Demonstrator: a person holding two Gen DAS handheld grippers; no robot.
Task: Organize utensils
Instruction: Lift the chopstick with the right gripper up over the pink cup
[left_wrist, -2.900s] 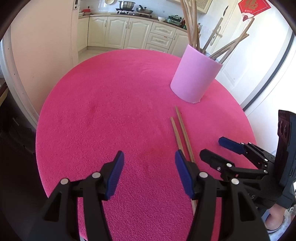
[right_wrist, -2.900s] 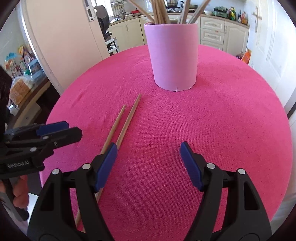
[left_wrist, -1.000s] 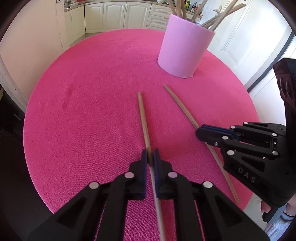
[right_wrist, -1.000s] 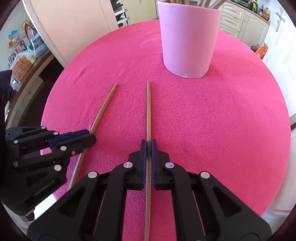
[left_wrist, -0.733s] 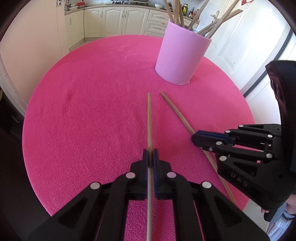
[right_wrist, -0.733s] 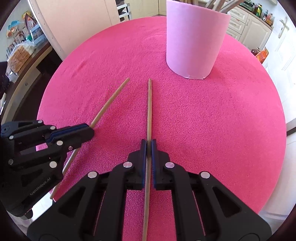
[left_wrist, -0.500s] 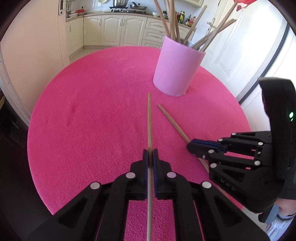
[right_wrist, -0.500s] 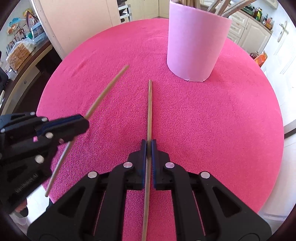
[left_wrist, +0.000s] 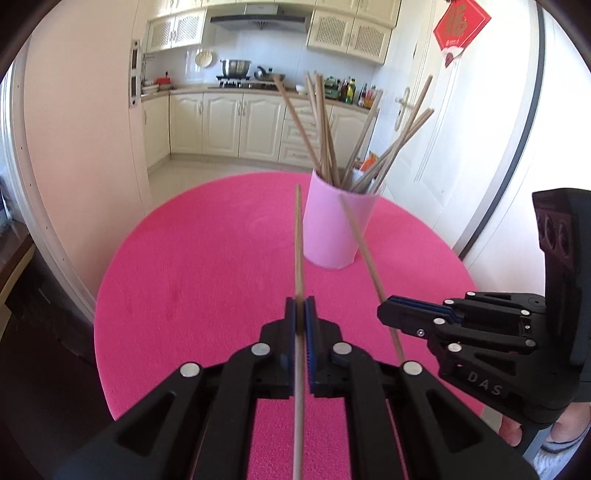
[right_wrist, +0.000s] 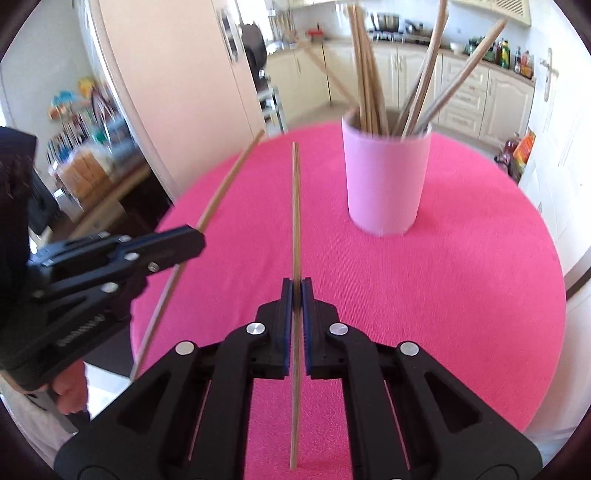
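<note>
My left gripper (left_wrist: 300, 306) is shut on a wooden chopstick (left_wrist: 298, 240) that points forward above the pink round table (left_wrist: 207, 266). My right gripper (right_wrist: 296, 288) is shut on a second wooden chopstick (right_wrist: 295, 206), also lifted off the table. Each gripper shows in the other's view: the right gripper (left_wrist: 388, 308) with its chopstick (left_wrist: 360, 243) at the right, the left gripper (right_wrist: 195, 240) with its chopstick (right_wrist: 225, 184) at the left. A pink cup (left_wrist: 336, 225) (right_wrist: 386, 177) holding several chopsticks stands upright ahead of both.
The table's edge (right_wrist: 554, 295) curves close on the right. A hand (right_wrist: 70, 395) holds the left gripper's handle. Kitchen cabinets (left_wrist: 221, 122) and a white door (left_wrist: 443, 122) lie beyond the table, a cluttered shelf (right_wrist: 92, 155) to the left.
Both grippers have risen with their chopsticks, lifting them off the table, and tilted up so the cup and kitchen now show higher in view.
</note>
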